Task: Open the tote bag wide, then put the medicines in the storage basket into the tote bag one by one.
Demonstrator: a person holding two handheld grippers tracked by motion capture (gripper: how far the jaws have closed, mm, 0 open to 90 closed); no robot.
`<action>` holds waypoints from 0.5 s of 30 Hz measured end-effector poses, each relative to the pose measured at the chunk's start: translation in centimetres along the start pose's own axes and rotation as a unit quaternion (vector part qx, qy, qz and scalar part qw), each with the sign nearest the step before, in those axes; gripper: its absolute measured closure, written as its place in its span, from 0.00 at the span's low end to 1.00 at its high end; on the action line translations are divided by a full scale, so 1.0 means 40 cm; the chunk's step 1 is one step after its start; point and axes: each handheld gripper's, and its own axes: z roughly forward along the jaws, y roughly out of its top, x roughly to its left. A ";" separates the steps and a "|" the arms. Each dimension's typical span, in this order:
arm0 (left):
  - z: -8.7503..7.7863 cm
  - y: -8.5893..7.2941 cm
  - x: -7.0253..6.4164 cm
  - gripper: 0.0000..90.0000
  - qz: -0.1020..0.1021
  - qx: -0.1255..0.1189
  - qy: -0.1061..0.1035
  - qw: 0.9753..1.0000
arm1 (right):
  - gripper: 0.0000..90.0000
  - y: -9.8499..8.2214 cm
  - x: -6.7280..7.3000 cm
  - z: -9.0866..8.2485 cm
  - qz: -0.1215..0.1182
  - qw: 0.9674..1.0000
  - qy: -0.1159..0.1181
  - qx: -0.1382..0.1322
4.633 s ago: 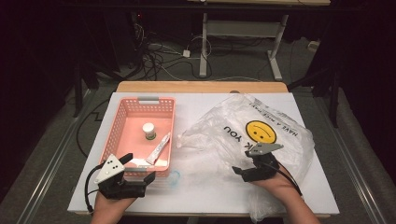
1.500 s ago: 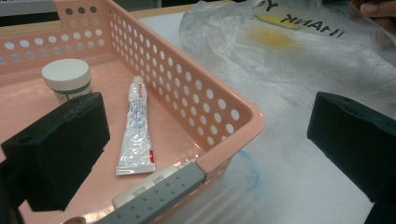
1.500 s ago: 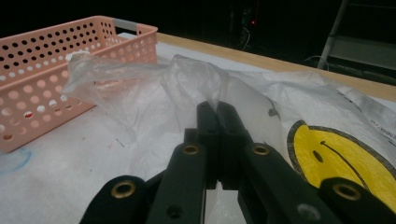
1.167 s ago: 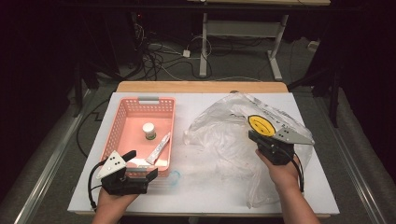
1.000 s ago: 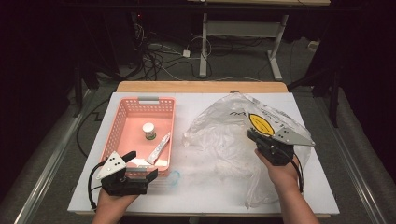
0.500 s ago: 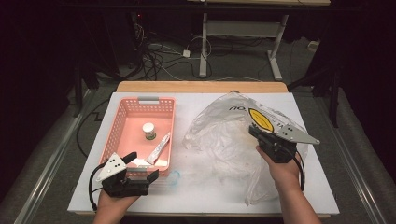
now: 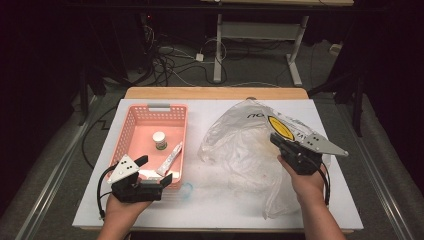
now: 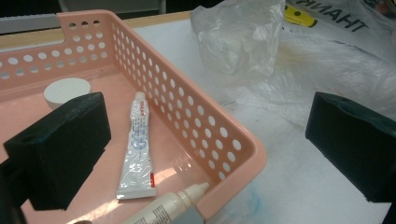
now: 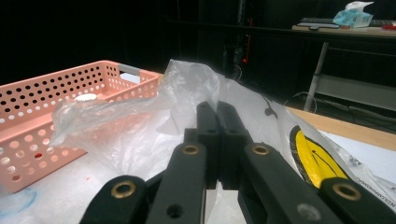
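Two grippers are held over a white table (image 7: 210, 210). Right gripper (image 7: 276, 139) has its jaws pressed together on a fold of the clear plastic bag (image 7: 240, 150); in the right gripper view the pads (image 9: 217, 126) are seen meeting with thin film pinched between them and the bag's edge bunched up just above. That part of the bag is lifted off the table, the rest is spread on the right half of the table, yellow smiley print (image 7: 281, 128) just beside the gripper.

Left gripper (image 7: 155, 170) is held at the near right corner of the pink perforated basket (image 7: 131, 125), jaws wide apart, nothing between the pads. In the left gripper view one pad (image 8: 60, 144) is seen over the basket floor, the other (image 8: 355, 140) over the table outside the basket wall. Inside the basket a white toothpaste tube (image 8: 135, 149) is lying flat, a white-capped jar (image 7: 159, 139) is standing farther back, and a cream tube with a nozzle tip (image 8: 168, 207) is lying at the near corner. A faint blue ring mark (image 7: 187, 189) is seen on the table beside the basket corner.
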 end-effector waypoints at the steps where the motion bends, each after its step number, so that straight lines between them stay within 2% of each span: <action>1: 0.003 0.004 0.003 0.00 -0.002 0.000 -0.001 1.000 | 1.00 0.000 -0.002 -0.001 -0.001 1.000 0.000 -0.001; 3: 0.011 0.013 0.007 0.00 -0.007 -0.003 -0.003 1.000 | 1.00 0.000 -0.004 -0.003 -0.002 1.000 -0.001 -0.002; 15: 0.035 0.086 0.031 0.00 -0.001 -0.016 0.012 1.000 | 1.00 -0.003 -0.012 -0.002 0.002 1.000 -0.001 0.000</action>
